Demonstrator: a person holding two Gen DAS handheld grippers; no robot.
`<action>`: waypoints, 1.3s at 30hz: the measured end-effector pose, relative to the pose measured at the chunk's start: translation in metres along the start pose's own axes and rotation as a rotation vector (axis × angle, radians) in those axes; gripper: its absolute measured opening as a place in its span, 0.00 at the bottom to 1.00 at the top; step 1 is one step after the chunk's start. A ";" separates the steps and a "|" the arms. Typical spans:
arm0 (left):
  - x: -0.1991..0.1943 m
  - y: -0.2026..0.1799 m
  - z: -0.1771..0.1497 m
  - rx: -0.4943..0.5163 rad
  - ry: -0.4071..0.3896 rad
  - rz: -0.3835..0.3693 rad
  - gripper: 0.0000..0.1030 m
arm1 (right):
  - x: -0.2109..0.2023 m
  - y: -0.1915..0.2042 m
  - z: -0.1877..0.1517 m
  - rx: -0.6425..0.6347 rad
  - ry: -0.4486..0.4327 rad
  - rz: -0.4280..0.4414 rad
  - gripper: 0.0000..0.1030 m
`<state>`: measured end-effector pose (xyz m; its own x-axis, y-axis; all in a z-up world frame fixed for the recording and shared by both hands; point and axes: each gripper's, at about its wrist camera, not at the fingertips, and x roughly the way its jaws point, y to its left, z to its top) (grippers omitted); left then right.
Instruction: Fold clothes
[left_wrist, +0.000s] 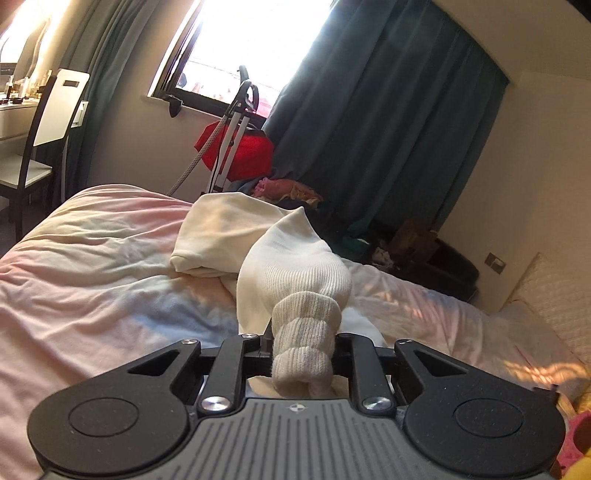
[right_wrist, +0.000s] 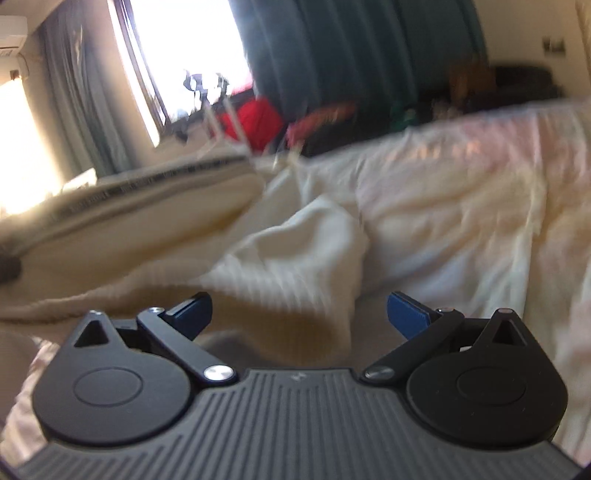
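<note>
in our left wrist view a white ribbed knit sock (left_wrist: 295, 280) fills the middle — its bunched cuff sits squeezed between the jaws of our left gripper (left_wrist: 303, 350), which are drawn close together and clamped on it, and the foot of the sock rises up and away from us above the bed. just behind the sock lies a cream-coloured folded garment (left_wrist: 221, 232), resting on the rumpled pale pink and white duvet (left_wrist: 92, 258) that covers the bed.

our right gripper (right_wrist: 299, 314) holds its blue-padded fingers (right_wrist: 406, 314) wide apart with nothing between them; it hangs over a crumpled white cloth (right_wrist: 295, 251) on the same duvet, with a beige knitted piece (right_wrist: 129, 218) off to the left. that view is blurred, so finer detail is lost.

farther out, past the bed, we see a red fabric bag (left_wrist: 236, 147) on a white metal frame, a heap of mixed clothes (left_wrist: 291, 190) on the floor, dark teal curtains (left_wrist: 388, 129) beside a bright window (left_wrist: 251, 40), and a white-backed chair (left_wrist: 40, 140) at a desk on the left. we can read no writing or brand marks anywhere.
</note>
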<state>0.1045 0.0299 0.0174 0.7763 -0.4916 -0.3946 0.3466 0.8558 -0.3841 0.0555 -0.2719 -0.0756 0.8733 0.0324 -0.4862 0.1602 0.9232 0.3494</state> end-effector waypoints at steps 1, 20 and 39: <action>-0.007 0.005 -0.001 0.001 0.001 0.007 0.18 | -0.002 0.003 -0.005 -0.001 0.033 0.012 1.00; -0.018 0.124 -0.008 -0.325 -0.079 -0.001 0.19 | 0.018 0.048 -0.045 -0.181 -0.069 -0.065 0.94; 0.006 0.107 -0.033 -0.220 0.014 0.111 0.25 | -0.041 0.060 -0.016 -0.276 -0.158 -0.002 0.18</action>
<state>0.1289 0.1137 -0.0534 0.7955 -0.4003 -0.4549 0.1356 0.8493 -0.5102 0.0221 -0.2114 -0.0475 0.9372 -0.0098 -0.3488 0.0503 0.9930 0.1072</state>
